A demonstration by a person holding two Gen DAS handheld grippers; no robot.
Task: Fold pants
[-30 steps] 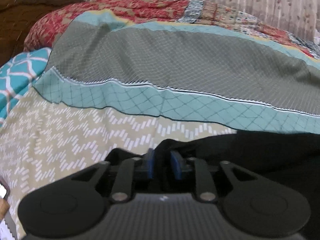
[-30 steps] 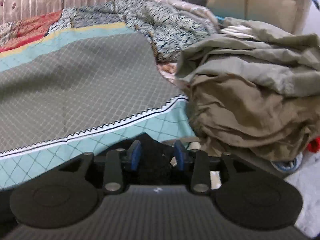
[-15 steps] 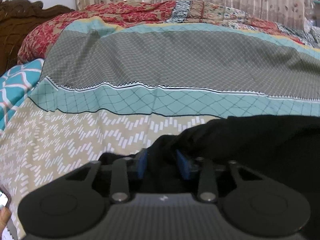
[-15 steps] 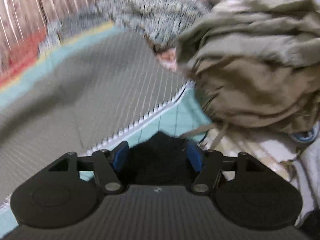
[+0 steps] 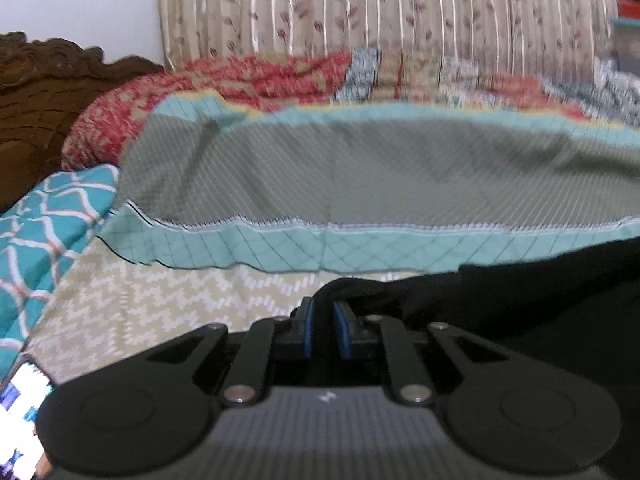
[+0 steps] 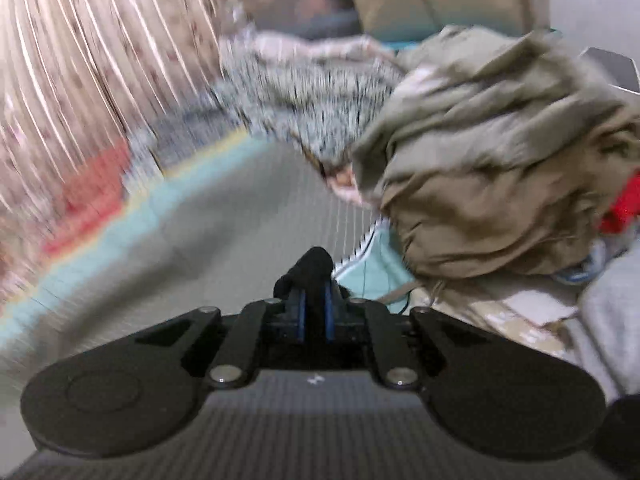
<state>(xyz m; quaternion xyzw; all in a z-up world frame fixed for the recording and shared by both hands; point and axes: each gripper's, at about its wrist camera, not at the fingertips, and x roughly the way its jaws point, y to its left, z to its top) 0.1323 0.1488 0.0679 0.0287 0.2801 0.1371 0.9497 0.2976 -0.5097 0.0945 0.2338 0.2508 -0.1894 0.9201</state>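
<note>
The black pants (image 5: 520, 296) hang from both grippers above a patterned bedsheet (image 5: 360, 184). My left gripper (image 5: 324, 316) is shut on a fold of the black cloth, which stretches away to the right. In the right wrist view my right gripper (image 6: 314, 300) is shut on another bunch of the black pants (image 6: 314, 266), which pokes up between the blue pads. The rest of the pants is hidden below the gripper bodies.
A heap of olive and tan clothes (image 6: 500, 160) lies at the right side of the bed. A carved wooden headboard (image 5: 44, 92) is at far left, with a teal pillow (image 5: 44, 232) below it. A striped curtain (image 5: 380, 12) hangs behind the bed.
Both grippers have closed tighter on the black cloth and risen, tilting upward. The right view is blurred from fast motion; the curtain now fills more of both views.
</note>
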